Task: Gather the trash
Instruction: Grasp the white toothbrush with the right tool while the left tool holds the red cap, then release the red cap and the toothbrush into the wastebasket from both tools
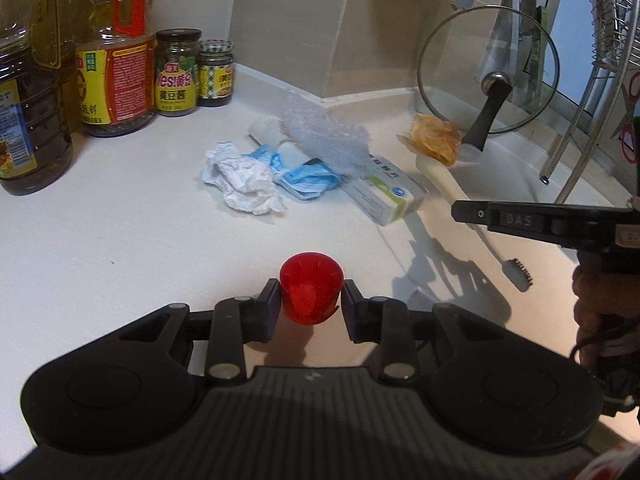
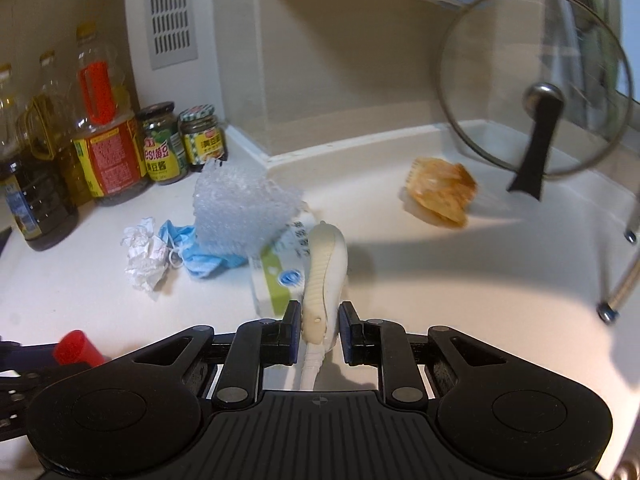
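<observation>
A: Left wrist view. Your left tongs (image 1: 311,300) are closed to a narrow gap on a red cap (image 1: 311,294), one pad on each side of it, above the white tabletop (image 1: 120,248).

B: And the right tongs?

A: Your right tongs (image 2: 319,326) grip a white toothbrush (image 2: 325,268) by its thick handle. The pads sit against both sides of the handle, and the jaws are close together. In the left wrist view the brush head (image 1: 520,276) hangs below the tongs, off the tabletop.

B: Where does the rest of the trash lie?

A: It lies in a loose heap near the middle of the tabletop. You see a crumpled white tissue (image 1: 240,180) at the left, touching a blue face mask (image 1: 304,182). A sheet of bubble wrap (image 1: 324,132) stands over the mask and leans on a white and green box (image 1: 384,192). Two small white cups (image 1: 276,136) lie behind the mask.

B: Anything apart from the heap?

A: A crumpled orange wrapper (image 2: 442,192) rests near the back wall, just beside a glass pot lid (image 2: 532,88) that leans upright.

B: And the left edge?

A: Oil bottles (image 1: 116,60) and two sauce jars (image 1: 178,74) stand in a row along the wall, well apart from the heap. Your hand (image 1: 600,304) shows at the right edge of the left wrist view.
</observation>
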Demonstrator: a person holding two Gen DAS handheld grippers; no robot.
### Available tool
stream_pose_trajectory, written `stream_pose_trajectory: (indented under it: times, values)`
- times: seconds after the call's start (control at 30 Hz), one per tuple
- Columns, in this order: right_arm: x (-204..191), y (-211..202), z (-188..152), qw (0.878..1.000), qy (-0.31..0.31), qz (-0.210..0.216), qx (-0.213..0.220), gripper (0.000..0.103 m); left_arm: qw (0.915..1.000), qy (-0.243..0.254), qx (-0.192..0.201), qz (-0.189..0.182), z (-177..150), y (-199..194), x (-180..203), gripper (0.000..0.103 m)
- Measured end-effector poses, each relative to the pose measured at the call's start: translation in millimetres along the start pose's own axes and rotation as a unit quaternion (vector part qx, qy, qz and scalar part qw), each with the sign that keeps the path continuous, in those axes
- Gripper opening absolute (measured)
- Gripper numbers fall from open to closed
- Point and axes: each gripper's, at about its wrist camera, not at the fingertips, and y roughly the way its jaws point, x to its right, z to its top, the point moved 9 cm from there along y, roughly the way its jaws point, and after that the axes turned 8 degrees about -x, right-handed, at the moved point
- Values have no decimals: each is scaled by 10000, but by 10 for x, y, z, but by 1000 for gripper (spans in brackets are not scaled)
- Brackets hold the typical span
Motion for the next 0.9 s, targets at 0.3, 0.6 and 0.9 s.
stream_pose_trajectory:
  times: [0.3, 0.6, 0.9]
  values:
    - [131, -582, -398, 9983, 216, 531, -76, 20, 9998, 197, -9, -61, -211, -121, 409, 29]
    - [-49, -962, -975, 9914, -159, 1226, -431, 20, 9997, 60, -120, 179, -625, -298, 587, 29]
    - [-265, -833, -1626, 9796, -479, 1592, -1127, 20, 9973, -310, -561, 360, -1134, -250, 537, 29]
